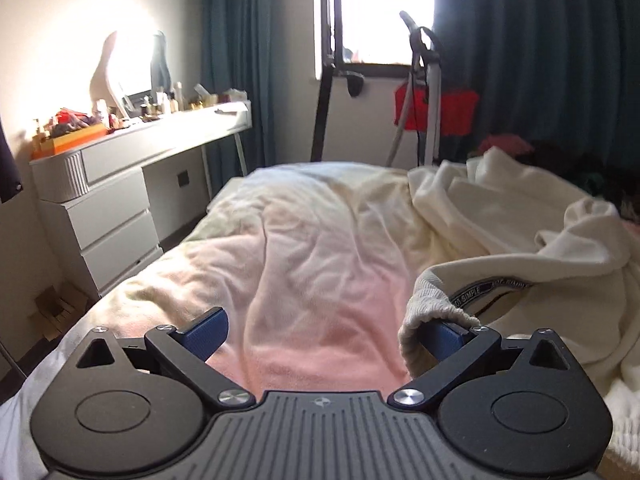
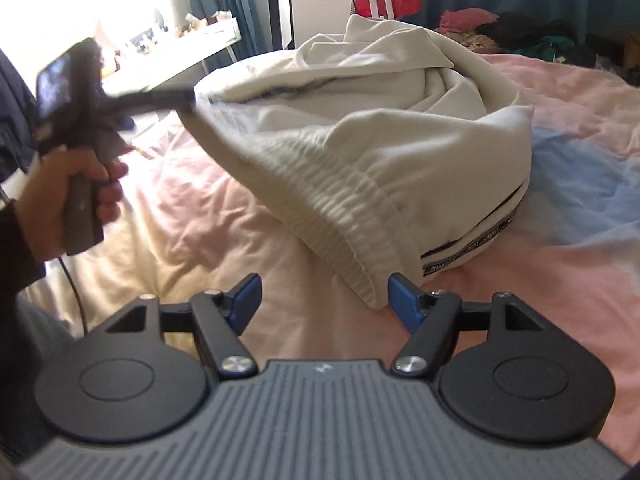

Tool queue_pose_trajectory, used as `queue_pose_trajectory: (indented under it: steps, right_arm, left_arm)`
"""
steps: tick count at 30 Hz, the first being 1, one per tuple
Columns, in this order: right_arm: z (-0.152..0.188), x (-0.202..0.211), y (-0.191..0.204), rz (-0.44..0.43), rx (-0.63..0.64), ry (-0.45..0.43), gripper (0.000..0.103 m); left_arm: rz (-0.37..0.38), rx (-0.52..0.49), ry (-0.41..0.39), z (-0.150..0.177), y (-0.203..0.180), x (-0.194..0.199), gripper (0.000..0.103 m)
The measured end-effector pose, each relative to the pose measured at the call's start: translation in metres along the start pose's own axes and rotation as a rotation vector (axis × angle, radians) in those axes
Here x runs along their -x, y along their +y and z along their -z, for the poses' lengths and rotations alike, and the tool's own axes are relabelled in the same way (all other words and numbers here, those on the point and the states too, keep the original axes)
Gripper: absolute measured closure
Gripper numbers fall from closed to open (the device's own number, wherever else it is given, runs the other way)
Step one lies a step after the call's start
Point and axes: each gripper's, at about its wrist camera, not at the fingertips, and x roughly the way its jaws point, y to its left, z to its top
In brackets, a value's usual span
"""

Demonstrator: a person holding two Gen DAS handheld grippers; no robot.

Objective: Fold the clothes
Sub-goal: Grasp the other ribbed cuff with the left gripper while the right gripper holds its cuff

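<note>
A cream sweatshirt (image 2: pixel 400 120) with a ribbed hem and a black lettered tape lies bunched on the pink bedspread (image 2: pixel 224 232). My left gripper (image 1: pixel 324 336) is open; the ribbed hem (image 1: pixel 428 300) drapes over its right fingertip (image 1: pixel 444 338). In the right wrist view the left gripper (image 2: pixel 176 98) lifts that hem edge off the bed. My right gripper (image 2: pixel 322 300) is open, low over the bed, with the hanging ribbed hem (image 2: pixel 352 236) just beyond and between its fingertips.
A white dressing table (image 1: pixel 132 160) with clutter stands left of the bed. A window (image 1: pixel 384 8), teal curtains, a stand and a red bag (image 1: pixel 436 108) are at the far end. Dark and red clothes (image 2: pixel 512 32) lie piled at the bed's far right.
</note>
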Motion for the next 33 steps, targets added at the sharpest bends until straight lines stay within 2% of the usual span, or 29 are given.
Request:
queue_pose_trajectory:
  steps: [3,5,7,10,14,17,20,23,26,28,29,30,31,32,33]
  right_arm:
    - [-0.002,0.005,-0.013,-0.034,-0.114,-0.018,0.032]
    - [-0.001,0.006,-0.037,-0.060,-0.294,-0.036,0.031]
    - [0.003,0.003,-0.062,-0.085,-0.490,-0.049,0.029]
    - [0.012,-0.004,-0.086,-0.130,-0.697,-0.064,0.029]
    - [0.022,-0.020,-0.091,-0.213,-0.829,-0.054,0.029]
    - [0.026,-0.036,-0.091,-0.244,-0.908,-0.060,0.028]
    - [0.026,-0.051,-0.094,-0.206,-0.947,-0.046,0.019]
    - [0.026,-0.063,-0.097,-0.229,-0.943,-0.034,0.016]
    - [0.024,-0.075,-0.099,-0.238,-0.913,-0.013,0.017]
    - [0.021,-0.079,-0.096,-0.205,-0.838,0.014,0.022]
    - [0.018,-0.080,-0.092,-0.188,-0.803,0.019,0.028]
    - [0.017,-0.079,-0.090,-0.170,-0.777,0.019,0.031]
    - [0.015,-0.078,-0.089,-0.148,-0.762,0.017,0.040]
    - [0.015,-0.076,-0.089,-0.131,-0.756,0.009,0.051]
    - [0.016,-0.073,-0.089,-0.126,-0.752,0.000,0.055]
  left_arm:
    - [0.080,-0.074,0.077,0.002,0.008,-0.015,0.002]
    - [0.157,-0.087,0.114,0.006,0.019,-0.014,0.002]
    - [0.244,-0.046,0.150,0.012,0.034,-0.011,0.000]
    - [0.387,0.058,0.208,0.017,0.054,-0.008,0.000]
    - [0.485,0.124,0.190,0.009,0.059,-0.010,0.000]
    - [0.563,0.156,0.217,0.008,0.045,-0.025,0.000]
    - [0.580,0.182,0.241,0.010,0.027,-0.049,0.006]
    - [0.594,0.246,0.282,0.013,0.012,-0.075,0.015]
    - [0.562,0.247,0.266,0.015,0.003,-0.081,0.026]
    - [0.549,0.230,0.242,0.016,0.000,-0.080,0.033]
    - [0.551,0.228,0.229,0.015,0.001,-0.078,0.038]
    - [0.545,0.234,0.216,0.014,0.003,-0.077,0.047]
    - [0.533,0.245,0.204,0.013,0.006,-0.075,0.055]
    - [0.530,0.265,0.199,0.012,0.009,-0.074,0.073]
    - [0.533,0.293,0.199,0.011,0.013,-0.074,0.074]
